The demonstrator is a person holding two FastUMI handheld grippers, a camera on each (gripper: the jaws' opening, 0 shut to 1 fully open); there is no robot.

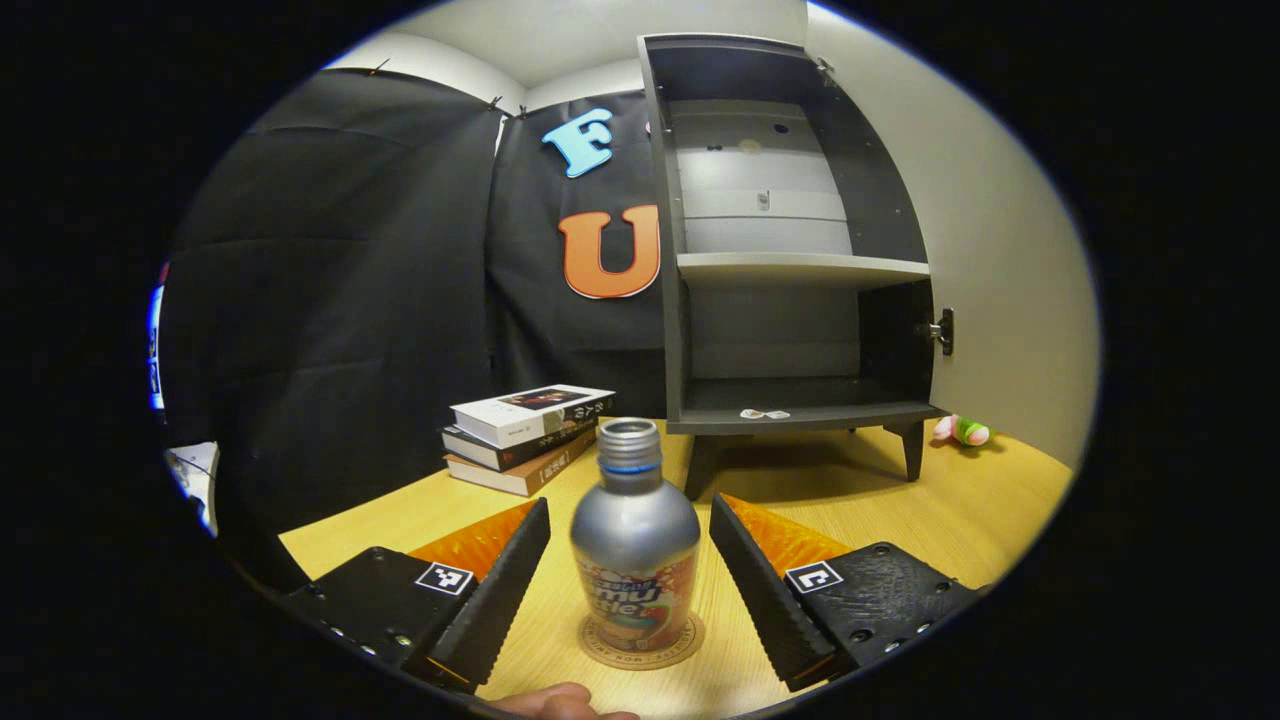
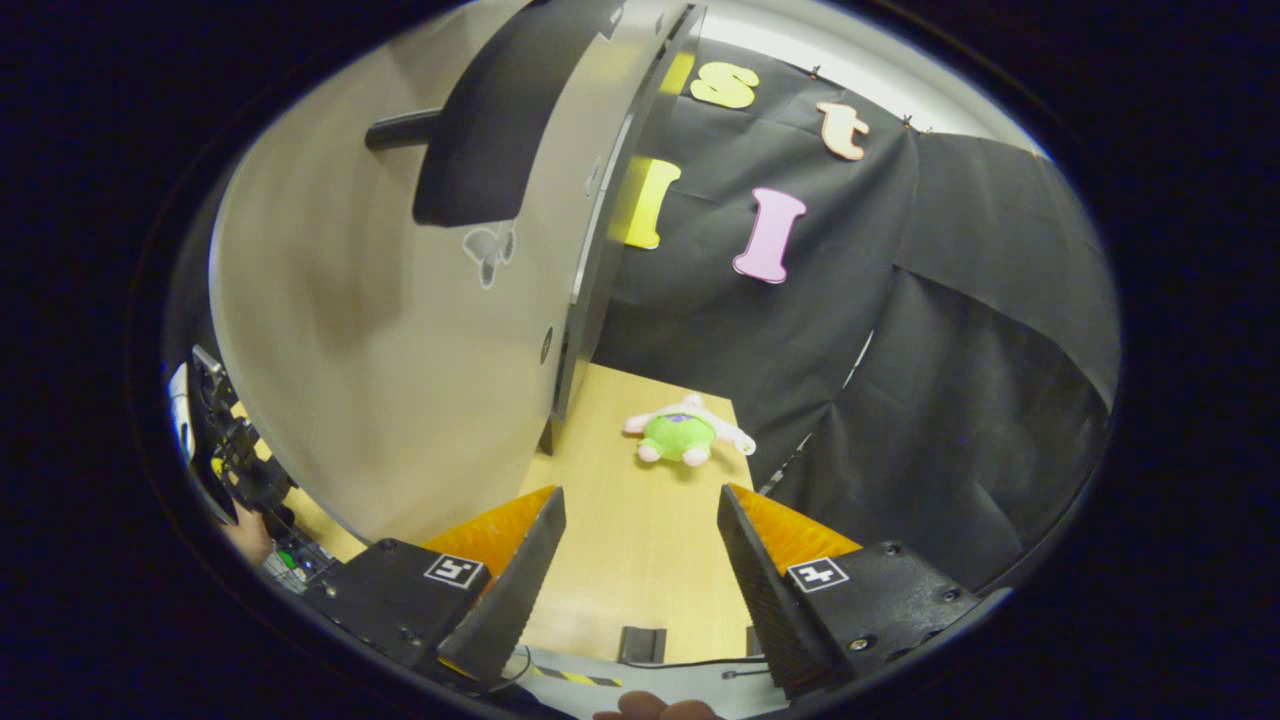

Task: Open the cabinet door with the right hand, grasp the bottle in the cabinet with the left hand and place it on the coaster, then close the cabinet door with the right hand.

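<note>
**Q:** Left gripper view, read left to right: what appears?

**A:** A stack of books [image 1: 523, 435] lies on the wooden table [image 1: 960, 510] at left. In the centre, the silver bottle [image 1: 634, 540] stands upright, uncapped, on the round coaster [image 1: 640, 645]. The left gripper [image 1: 630, 575] has its fingers spread apart, one on either side of the bottle, neither touching it. Behind stands the dark cabinet [image 1: 790, 265], its shelves bare but for a small scrap on the bottom one. Its door [image 1: 1000, 250] is swung open to the right. A small plush toy [image 1: 962, 430] lies beside the cabinet's right leg.

**Q:** And the right gripper view?

**A:** At the far left edge, another gripper and part of a hand [image 2: 248, 535] show. Next comes the pale outer face of the open door [image 2: 400, 330], bearing a dark handle [image 2: 480, 130] near the top. The right gripper [image 2: 640, 555] is spread wide with nothing between its fingers, over bare table [image 2: 640, 560]. Beyond it, the green and white plush toy [image 2: 685, 432] lies on the table near the black cloth wall [image 2: 900, 350].
</note>
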